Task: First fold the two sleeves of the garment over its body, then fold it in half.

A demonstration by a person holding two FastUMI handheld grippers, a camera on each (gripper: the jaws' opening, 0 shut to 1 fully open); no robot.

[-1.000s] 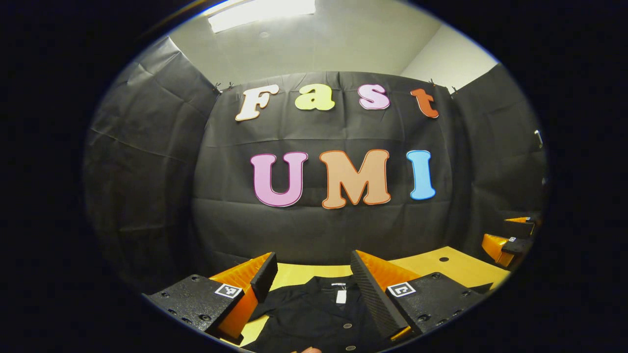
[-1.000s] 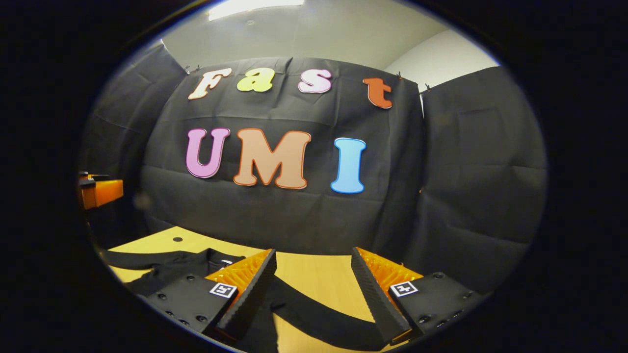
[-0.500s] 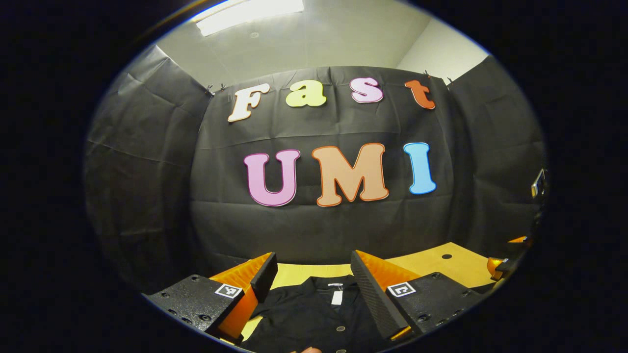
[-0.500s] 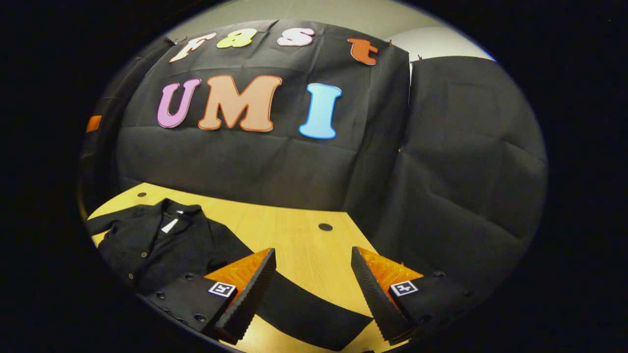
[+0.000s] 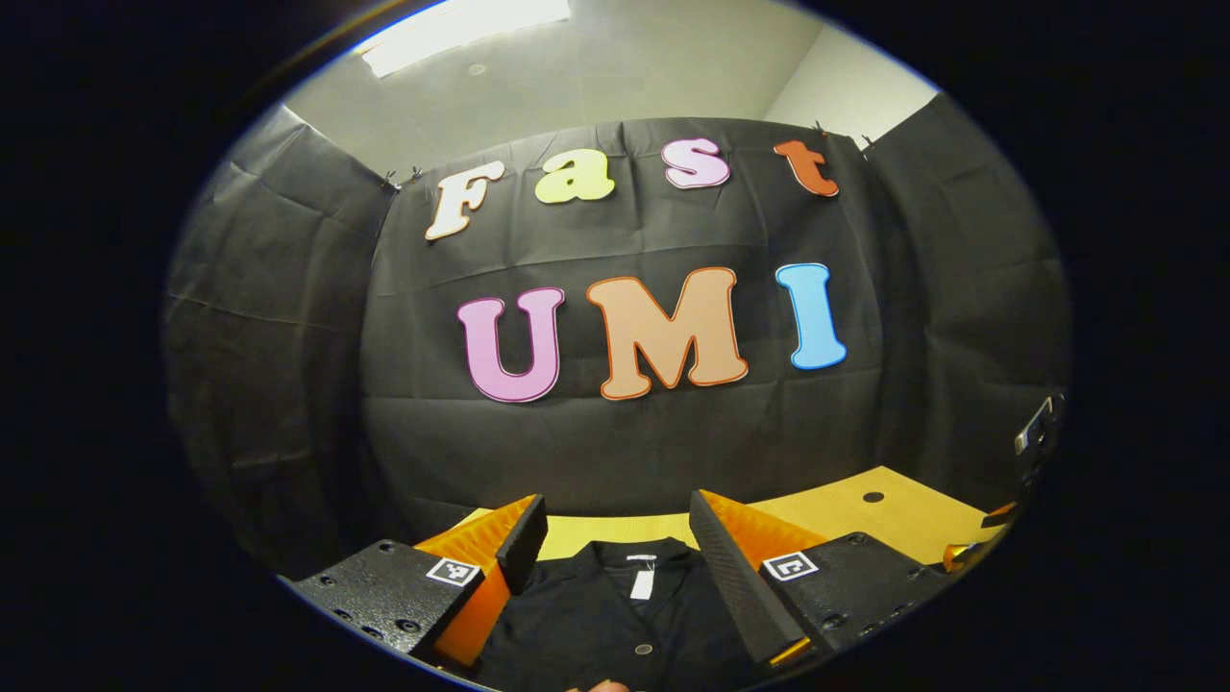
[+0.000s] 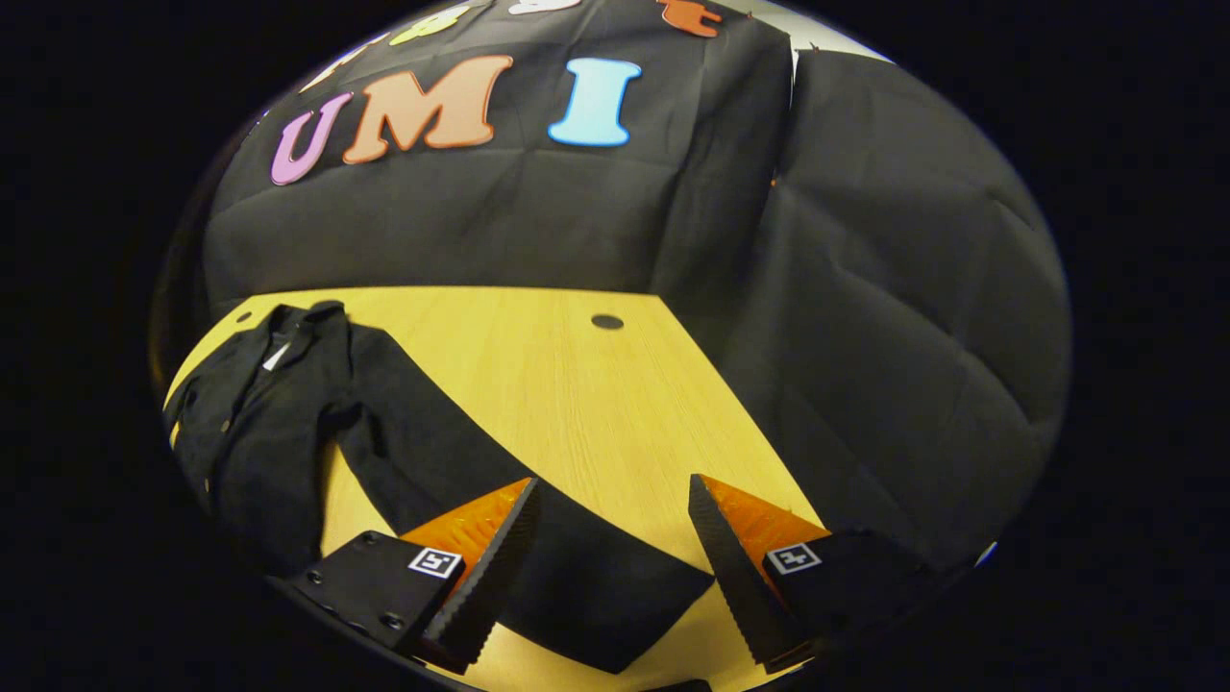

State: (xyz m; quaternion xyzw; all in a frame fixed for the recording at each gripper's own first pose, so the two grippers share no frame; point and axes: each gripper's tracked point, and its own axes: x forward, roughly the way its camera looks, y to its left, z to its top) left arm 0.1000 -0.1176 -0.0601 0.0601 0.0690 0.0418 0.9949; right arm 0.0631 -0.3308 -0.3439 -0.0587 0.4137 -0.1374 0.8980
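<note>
Two grippers up, both with jaws spread wide and nothing between the fingers. Biggest thing first: your wooden table (image 6: 538, 384) carries the black garment (image 6: 250, 423), which lies flat toward the table's left side in the right gripper view, collar end nearest the back wall. One sleeve (image 6: 538, 548) runs from the garment body diagonally across the table; its cuff end sits right under your right gripper (image 6: 610, 500), between the two fingers but not pinched, as far as the view tells. A dark round hole (image 6: 606, 321) marks the table near its back edge, well apart from the garment. Your left gripper (image 5: 615, 533) hangs over the garment's collar area; a white neck tag (image 5: 642, 581) and one button (image 5: 638, 650) show between its fingers.
</note>
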